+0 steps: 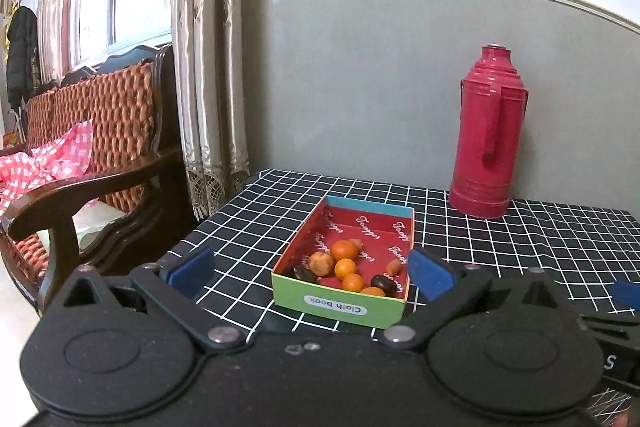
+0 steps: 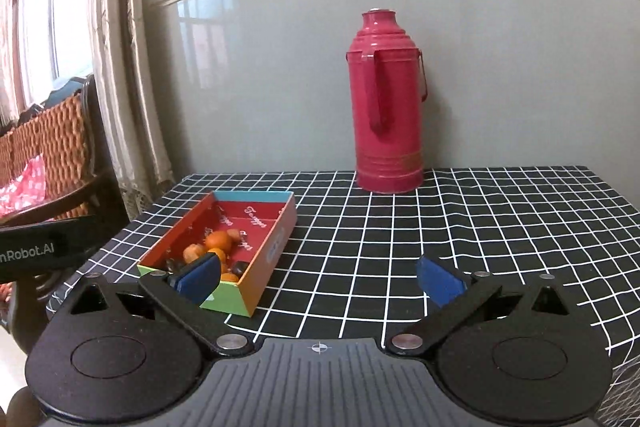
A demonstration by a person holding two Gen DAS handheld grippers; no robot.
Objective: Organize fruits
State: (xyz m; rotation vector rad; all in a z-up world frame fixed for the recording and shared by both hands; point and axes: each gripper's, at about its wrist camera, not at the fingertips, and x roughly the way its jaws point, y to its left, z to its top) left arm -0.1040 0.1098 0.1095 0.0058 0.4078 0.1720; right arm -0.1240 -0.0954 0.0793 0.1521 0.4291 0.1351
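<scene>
A colourful cardboard box with a red inside stands on the black checked tablecloth. It holds several small oranges, brownish fruits and dark plums. My left gripper is open and empty, just in front of the box, its blue pads either side of it. My right gripper is open and empty above the cloth, right of the box; its left pad overlaps the box's near end in the view.
A tall red thermos stands at the back of the table against the grey wall; it also shows in the right wrist view. A wooden woven-back bench with pink checked cloth and curtains are to the left.
</scene>
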